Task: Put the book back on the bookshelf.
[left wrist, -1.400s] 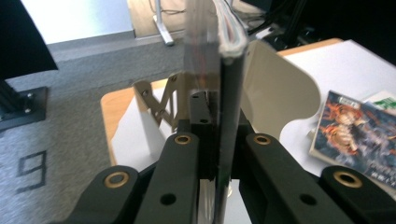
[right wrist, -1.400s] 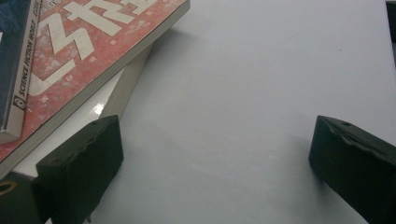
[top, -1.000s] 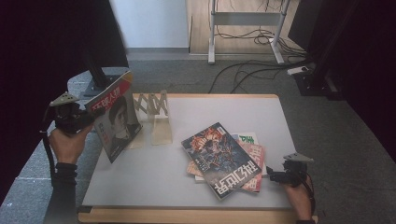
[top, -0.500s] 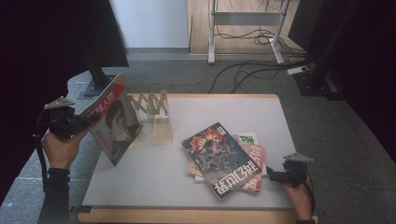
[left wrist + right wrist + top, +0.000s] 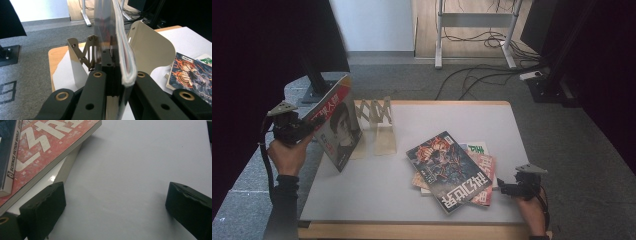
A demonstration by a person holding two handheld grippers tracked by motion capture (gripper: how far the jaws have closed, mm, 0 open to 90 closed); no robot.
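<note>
My left gripper [image 5: 309, 129] is shut on the edge of a magazine [image 5: 337, 131] with a red top and a face on its cover. It holds the magazine upright over the table's left side, just left of a beige folding metal book rack [image 5: 378, 122]. In the left gripper view the magazine's [image 5: 120, 50] pages stand edge-on, clamped in the left gripper [image 5: 117, 78], with the rack's plate [image 5: 152, 47] behind. My right gripper [image 5: 511, 188] rests open at the front right, beside a stack of magazines [image 5: 452, 170]. In the right gripper view the right gripper [image 5: 113, 202] has its jaws wide apart over bare tabletop, nothing between them.
The white table [image 5: 437, 117] has a wooden rim. The magazine stack [image 5: 42, 147] lies just left of my right gripper's left jaw. Beyond the table, on grey carpet, are cables, a desk frame [image 5: 474, 30] and a monitor-stand base [image 5: 319, 90].
The left hand has shifted slightly, and the magazine in it has tilted a little. The right gripper has stayed put.
</note>
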